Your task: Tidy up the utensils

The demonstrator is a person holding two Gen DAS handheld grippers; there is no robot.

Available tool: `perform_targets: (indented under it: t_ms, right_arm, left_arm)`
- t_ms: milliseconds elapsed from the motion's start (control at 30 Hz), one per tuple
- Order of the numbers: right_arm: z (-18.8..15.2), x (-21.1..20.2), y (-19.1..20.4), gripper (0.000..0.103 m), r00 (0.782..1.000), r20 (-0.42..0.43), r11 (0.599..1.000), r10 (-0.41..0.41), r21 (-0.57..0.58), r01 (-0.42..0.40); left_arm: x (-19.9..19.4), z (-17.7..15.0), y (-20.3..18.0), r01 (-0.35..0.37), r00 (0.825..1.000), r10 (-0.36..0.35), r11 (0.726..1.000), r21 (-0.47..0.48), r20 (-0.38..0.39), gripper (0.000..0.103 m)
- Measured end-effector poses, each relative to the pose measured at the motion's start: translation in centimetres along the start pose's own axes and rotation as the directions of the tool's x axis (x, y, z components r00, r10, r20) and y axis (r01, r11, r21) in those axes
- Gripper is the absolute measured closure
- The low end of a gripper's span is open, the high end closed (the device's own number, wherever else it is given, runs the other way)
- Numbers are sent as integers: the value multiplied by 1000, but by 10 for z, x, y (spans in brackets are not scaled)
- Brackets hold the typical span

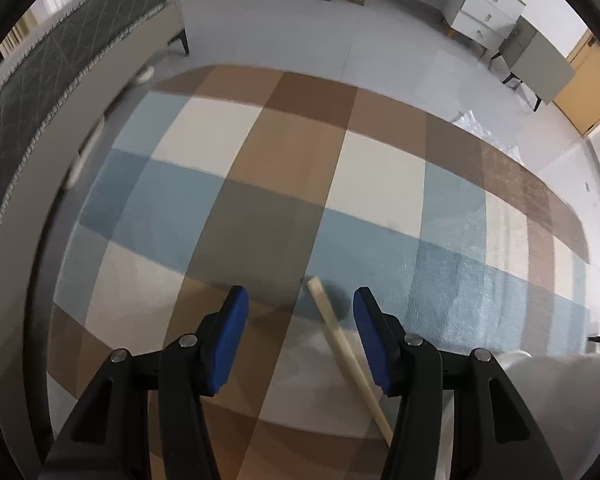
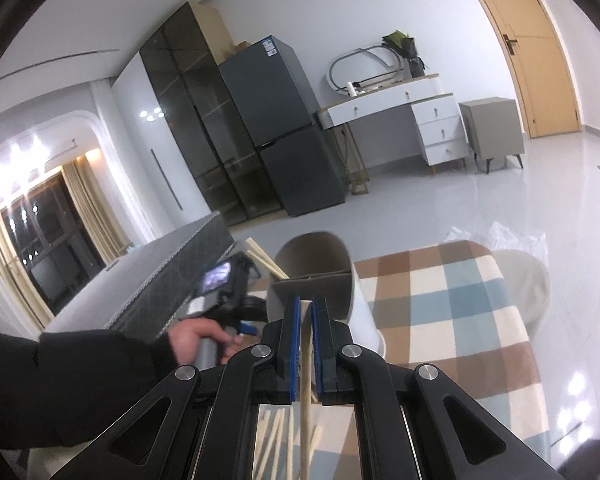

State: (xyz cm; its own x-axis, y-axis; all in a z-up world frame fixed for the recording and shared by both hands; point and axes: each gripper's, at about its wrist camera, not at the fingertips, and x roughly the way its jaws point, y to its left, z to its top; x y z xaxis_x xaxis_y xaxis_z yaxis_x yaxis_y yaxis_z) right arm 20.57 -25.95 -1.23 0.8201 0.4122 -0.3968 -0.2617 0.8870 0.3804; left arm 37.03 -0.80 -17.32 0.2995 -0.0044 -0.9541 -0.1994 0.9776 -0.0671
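Step in hand: moving chopsticks one by one into the holder.

Right hand-held gripper [image 2: 306, 312]: blue pads pressed together on a single chopstick [image 2: 305, 392], a pale, thin, square-edged wooden stick. It runs down out of the jaws toward 6 o'clock. More loose chopsticks [image 2: 274, 436] lie below, partly hidden behind the gripper frame.

Holder [image 2: 320, 280]: a grey-brown oval cup with a divider, white outside, matte and smooth. It stands at 12 o'clock just past the right gripper's tips. Two sticks [image 2: 266, 260] already lean out of it toward 10 o'clock.

Left hand-held gripper [image 1: 300, 312]: jaws spread, pointing steeply down at the cloth. One chopstick [image 1: 342, 344] lies slanted between the pads, closer to the right pad; I cannot tell whether it touches it. No pinch yet, as far as the blurred view shows.

Table [image 2: 440, 320]: covered in a plaid cloth in blue, brown and cream, with a soft short nap.

Next move, as I judge it: the right must lift and tip its stick upright over the holder's mouth before letting go; the left needs to centre on its stick and close.
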Motion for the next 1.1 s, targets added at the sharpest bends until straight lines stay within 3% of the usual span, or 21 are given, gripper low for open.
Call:
perform_targets:
  t_ms: [67,100,200,333,600,700,833,933,1100]
  right_arm:
    - [-1,-1,0,98,1000,5,1000,2,1,-2]
    - [0,-3,-1,98,1000,8,1000,5,4,-5]
    - [0,-5,-2,98,1000,12,1000,8,14,-8]
    - [-1,-7,1,98,1000,19,1000,12,9,-13]
    - [-5,-14,15,98,999,54,999,0,-43,2]
    - [-8,-19,23,98,998,68,998,-10,-68,15]
    - [-8,-31,35,98,995,93,997,-25,-74,32]
    - [-6,-39,46,98,993,113,995,-39,-90,49]
    - [4,-49,58,98,989,138,992,-45,-107,60]
  left_arm:
    - [0,0,-5,-40,999,40,999,22,13,55]
    - [-1,-1,-5,-37,999,36,999,15,22,62]
    - [-5,-4,-5,-21,999,20,1000,9,24,99]
    - [-9,-12,1,41,999,-41,999,7,2,102]
    - [-79,-44,22,180,977,-181,984,18,109,102]
    - [-113,-53,30,236,955,-233,972,7,186,102]
    - [-163,-62,39,321,902,-308,947,6,303,102]
    - [-190,-68,38,369,869,-357,929,32,343,102]
    - [-219,-78,36,387,840,-394,917,95,373,102]
